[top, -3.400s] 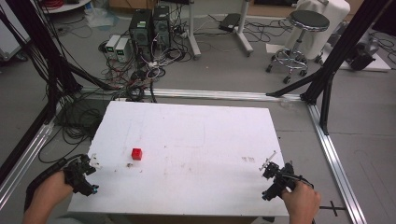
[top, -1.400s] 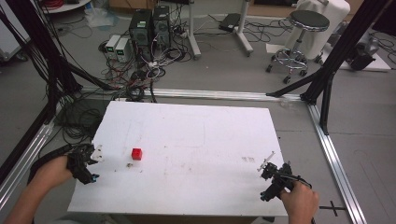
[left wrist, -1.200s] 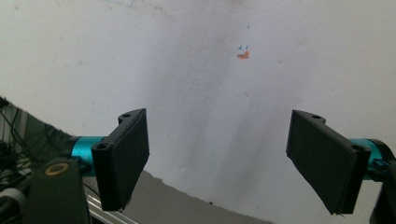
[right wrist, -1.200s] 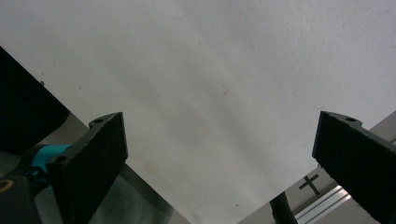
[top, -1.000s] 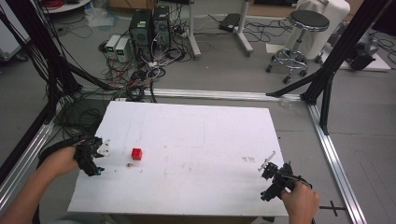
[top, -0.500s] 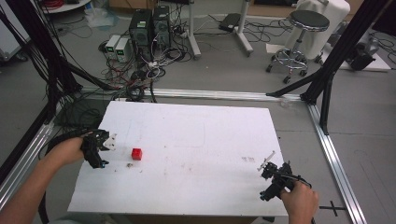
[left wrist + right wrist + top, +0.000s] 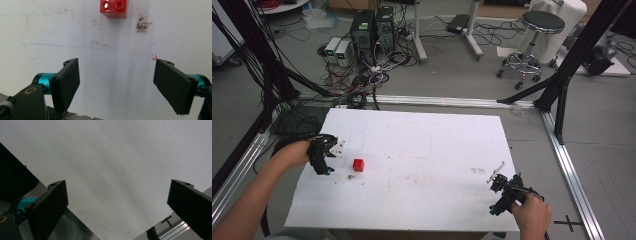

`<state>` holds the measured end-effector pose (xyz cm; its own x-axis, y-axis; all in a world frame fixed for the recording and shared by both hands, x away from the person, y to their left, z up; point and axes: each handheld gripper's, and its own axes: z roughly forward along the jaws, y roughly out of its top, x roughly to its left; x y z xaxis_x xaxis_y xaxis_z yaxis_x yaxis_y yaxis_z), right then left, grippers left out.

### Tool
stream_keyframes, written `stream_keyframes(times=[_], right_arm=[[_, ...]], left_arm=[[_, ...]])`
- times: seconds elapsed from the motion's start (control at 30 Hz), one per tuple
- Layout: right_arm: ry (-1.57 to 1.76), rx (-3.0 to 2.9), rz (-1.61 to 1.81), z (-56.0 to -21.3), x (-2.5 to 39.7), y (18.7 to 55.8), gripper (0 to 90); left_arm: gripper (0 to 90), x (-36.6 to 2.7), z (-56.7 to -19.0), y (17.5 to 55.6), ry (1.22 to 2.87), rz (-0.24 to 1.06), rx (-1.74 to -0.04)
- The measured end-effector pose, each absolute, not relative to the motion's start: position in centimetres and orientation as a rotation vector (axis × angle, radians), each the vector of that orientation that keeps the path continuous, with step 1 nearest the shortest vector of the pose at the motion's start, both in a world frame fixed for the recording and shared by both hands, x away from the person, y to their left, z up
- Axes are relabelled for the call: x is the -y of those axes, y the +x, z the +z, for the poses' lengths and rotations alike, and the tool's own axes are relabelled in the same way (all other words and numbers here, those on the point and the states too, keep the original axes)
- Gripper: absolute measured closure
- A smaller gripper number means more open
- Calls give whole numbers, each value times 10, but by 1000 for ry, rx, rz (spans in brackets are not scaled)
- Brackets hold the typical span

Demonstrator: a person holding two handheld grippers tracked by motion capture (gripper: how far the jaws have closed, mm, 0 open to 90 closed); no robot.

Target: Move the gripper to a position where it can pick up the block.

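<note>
- Your left gripper (image 7: 330, 151) sat near the table's (image 7: 437, 150) left edge, jaws spread wide with nothing between them.
- The red brick (image 7: 358, 164) lay just right of that gripper, on the left part of the table, not touching it.
- In the left gripper view the brick (image 7: 113, 8) was straight ahead beyond the jaws, studs up, next to a dark smudge (image 7: 143, 23) on the white top.
- Your right gripper (image 7: 501, 186) was down at the near right corner, well apart from the brick, jaws also wide apart and holding nothing.
- A stool (image 7: 532, 37) and some computers (image 7: 373, 30) stood on the floor past the far edge.
</note>
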<state>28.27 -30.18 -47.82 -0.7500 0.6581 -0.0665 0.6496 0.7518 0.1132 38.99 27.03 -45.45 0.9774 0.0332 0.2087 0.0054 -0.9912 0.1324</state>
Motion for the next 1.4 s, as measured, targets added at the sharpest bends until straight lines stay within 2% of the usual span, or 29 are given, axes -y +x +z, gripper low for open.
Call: stream_keyframes(times=[0.93, 1.4], right_arm=[[1056, -2854, 149, -480, 300, 283, 25], [1041, -2864, 139, -480, 297, 285, 25]], left_arm=[[218, -215, -479, 419, 3037, 196, 38], [218, -205, -491, 422, 3065, 114, 57]])
